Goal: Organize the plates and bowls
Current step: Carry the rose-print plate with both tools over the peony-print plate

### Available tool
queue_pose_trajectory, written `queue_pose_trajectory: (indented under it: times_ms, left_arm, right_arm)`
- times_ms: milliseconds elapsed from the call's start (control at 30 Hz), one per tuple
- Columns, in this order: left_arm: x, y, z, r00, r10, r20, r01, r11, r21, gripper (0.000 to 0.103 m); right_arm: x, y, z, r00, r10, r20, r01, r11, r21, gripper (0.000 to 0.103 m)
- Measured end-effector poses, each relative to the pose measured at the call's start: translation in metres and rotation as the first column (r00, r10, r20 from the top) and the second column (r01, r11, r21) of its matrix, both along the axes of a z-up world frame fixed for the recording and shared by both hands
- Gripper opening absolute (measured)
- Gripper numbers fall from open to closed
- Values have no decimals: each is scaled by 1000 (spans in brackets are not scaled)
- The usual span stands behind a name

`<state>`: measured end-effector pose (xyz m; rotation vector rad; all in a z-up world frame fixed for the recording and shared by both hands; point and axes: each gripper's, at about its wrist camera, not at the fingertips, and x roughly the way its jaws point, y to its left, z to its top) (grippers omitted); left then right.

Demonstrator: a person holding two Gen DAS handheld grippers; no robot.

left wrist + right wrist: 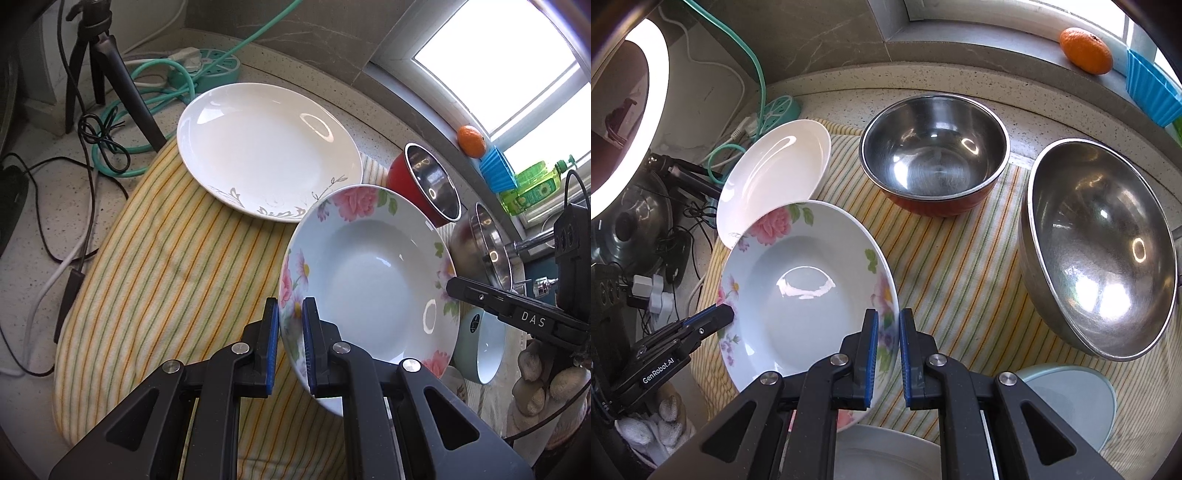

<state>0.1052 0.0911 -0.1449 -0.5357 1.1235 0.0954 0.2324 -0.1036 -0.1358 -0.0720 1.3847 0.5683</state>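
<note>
Left tongs (290, 325): both blue-padded fingers (272, 343) rise from the lower centre of the left wrist view, nearly closed and pinching the rim of the floral plate (369, 266). Right tongs (887, 343): same pose in the lower centre of the right wrist view, clamped on the opposite rim. Each pair points steeply downward. A white-gloved hand (653, 428), lower left of the right wrist view, carries the left tongs; the other gloved hand (546, 384) appears, less clearly, at the right edge of the left wrist view.
</note>
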Motion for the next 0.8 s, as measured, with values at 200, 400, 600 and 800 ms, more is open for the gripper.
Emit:
queue_pose_trajectory:
  times_ms: [200, 400, 600, 800]
  left_arm:
    - [-6, 1, 8, 1000, -5, 10, 5, 1000, -3, 10]
    - [-11, 0, 16, 1000, -22, 20, 22, 1000, -3, 10]
    - [-16, -5, 20, 998, -50, 22, 50, 999, 0, 10]
    - [-24, -10, 22, 997, -77, 23, 77, 997, -4, 10]
  right_arm:
    - [-7, -1, 7, 1000, -7, 5, 7, 1000, 15, 10]
    - [-15, -8, 13, 1000, -23, 3, 23, 999, 27, 10]
    - [-26, -17, 19, 999, -50, 4, 50, 998, 41, 10]
    - [-40, -28, 24, 997, -76, 1, 75, 996, 48, 10]
